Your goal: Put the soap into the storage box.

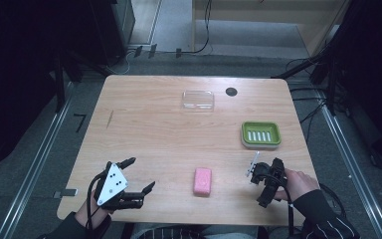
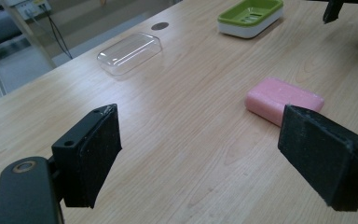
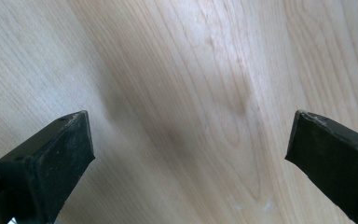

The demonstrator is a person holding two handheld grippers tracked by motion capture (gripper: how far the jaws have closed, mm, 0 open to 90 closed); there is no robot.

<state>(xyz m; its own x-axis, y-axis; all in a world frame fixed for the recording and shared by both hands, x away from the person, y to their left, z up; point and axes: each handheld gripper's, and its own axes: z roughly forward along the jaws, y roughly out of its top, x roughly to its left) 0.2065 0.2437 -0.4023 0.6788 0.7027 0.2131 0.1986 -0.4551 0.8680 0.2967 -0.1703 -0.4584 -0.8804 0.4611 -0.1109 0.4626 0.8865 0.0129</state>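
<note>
while both grippers rest low at the near edge of the pale wooden table (image 1: 144,124), the pink rectangular bar of soap (image 1: 202,181) lies flat between them, untouched. the left gripper (image 1: 140,175) has its jaws wide apart, nothing between them; in its own view the soap (image 2: 283,99) sits ahead, toward the right-hand jaw. the right gripper (image 1: 253,172) is likewise spread over bare wood. the soap's long axis runs near-to-far. both stand about equally near. the green slotted plastic soap dish (image 1: 261,134) and clear plastic lid (image 1: 198,99) lie farther back.
</note>
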